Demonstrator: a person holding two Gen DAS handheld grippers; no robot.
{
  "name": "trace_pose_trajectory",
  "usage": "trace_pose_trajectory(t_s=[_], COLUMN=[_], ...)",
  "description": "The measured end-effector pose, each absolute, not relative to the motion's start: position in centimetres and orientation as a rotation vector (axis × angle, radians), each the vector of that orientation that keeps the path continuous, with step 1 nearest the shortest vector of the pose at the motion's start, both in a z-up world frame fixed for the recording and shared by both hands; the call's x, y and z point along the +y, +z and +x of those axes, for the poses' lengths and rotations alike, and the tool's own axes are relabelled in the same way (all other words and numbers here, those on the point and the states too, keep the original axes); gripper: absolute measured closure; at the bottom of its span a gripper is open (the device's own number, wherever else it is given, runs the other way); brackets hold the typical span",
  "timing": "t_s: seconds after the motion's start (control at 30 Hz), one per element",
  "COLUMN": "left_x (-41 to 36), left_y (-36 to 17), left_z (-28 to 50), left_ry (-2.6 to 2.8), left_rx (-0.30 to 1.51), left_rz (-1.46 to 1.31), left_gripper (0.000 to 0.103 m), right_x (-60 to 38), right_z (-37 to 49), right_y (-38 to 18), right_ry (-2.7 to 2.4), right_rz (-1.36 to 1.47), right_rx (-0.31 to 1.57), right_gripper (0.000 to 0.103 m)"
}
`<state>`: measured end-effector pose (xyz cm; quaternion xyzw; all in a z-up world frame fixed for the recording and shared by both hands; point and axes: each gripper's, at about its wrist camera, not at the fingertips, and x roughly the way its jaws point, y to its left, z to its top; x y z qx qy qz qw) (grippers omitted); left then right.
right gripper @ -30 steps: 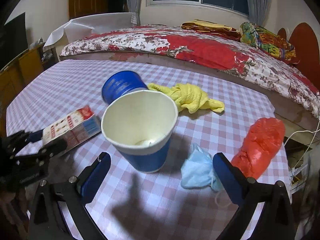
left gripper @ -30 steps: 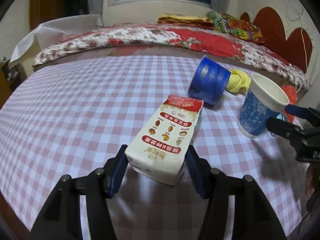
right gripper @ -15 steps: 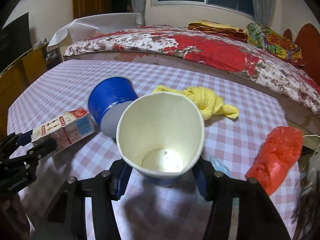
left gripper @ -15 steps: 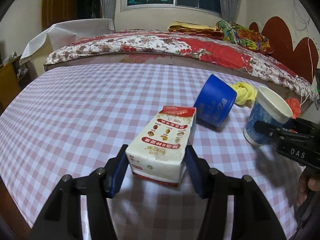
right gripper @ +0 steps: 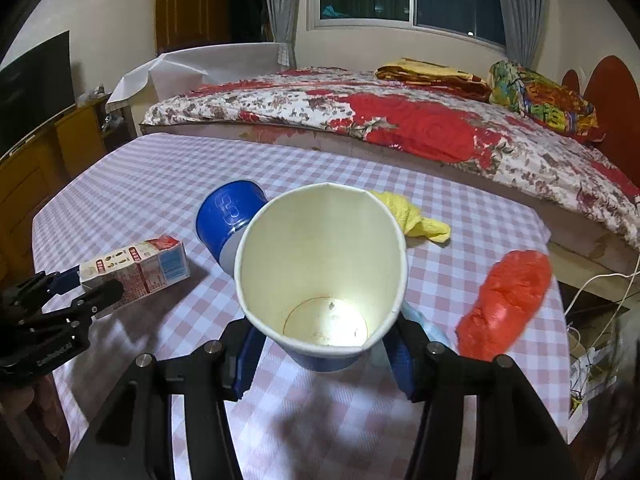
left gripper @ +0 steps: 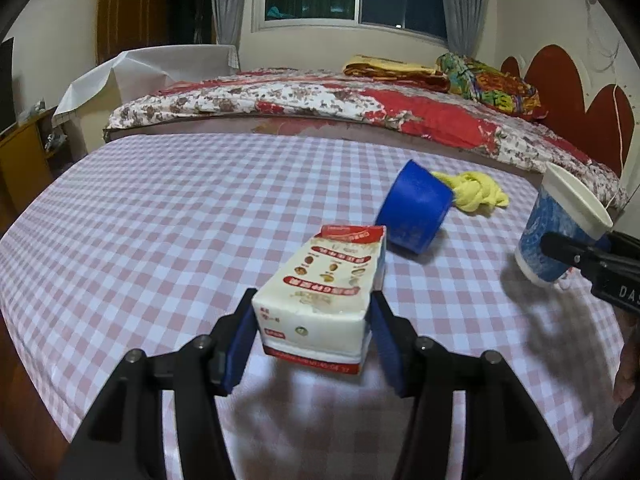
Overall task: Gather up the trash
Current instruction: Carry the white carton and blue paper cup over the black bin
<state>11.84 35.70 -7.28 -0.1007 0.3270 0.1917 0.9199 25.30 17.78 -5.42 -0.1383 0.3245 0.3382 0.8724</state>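
My left gripper [left gripper: 312, 336] is shut on a white and red drink carton [left gripper: 324, 284] and holds it above the checked table [left gripper: 160, 220]. The carton also shows in the right wrist view [right gripper: 136, 268], with the left gripper [right gripper: 86, 290] on it. My right gripper [right gripper: 324, 350] is shut on a blue paper cup [right gripper: 324, 272], its empty white inside facing the camera. The cup also shows at the right of the left wrist view [left gripper: 560, 232]. A blue plastic cup [left gripper: 414, 212] lies on its side mid-table, and it also shows in the right wrist view [right gripper: 228, 216].
A yellow cloth [left gripper: 476, 196] lies behind the blue plastic cup. A red plastic bag [right gripper: 504, 300] and a light blue wad [right gripper: 432, 328] lie at the table's right side. A bed with a floral cover [right gripper: 360, 112] runs along the far edge. A wooden cabinet [right gripper: 44, 160] stands left.
Both grippers have lifted and drawn back. The right gripper closed on the paper cup and tilted its mouth toward the camera. The carton has risen off the table in the left gripper.
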Motion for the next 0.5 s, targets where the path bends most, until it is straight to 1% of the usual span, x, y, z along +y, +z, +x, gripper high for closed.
trace_pose_trajectory(t_s=[0.33,0.5], left_x=[32.4,30.9], left_y=[-4.8,-4.9], left_z=[9.9,10.0], left_ry=[0.35,0.331], left_rx=[0.606,0.611], left_rz=[-0.188,-0.165], left_gripper=[0.048,0.048], right_x=[12.1,7.8], right_z=[22.6,21.9], right_y=[-2.5,-1.1], right_ry=[0.656,0.596], right_rz=[-0.275,-0.252], right_rx=[0.624,0.61], right_gripper=[0.046,0.046])
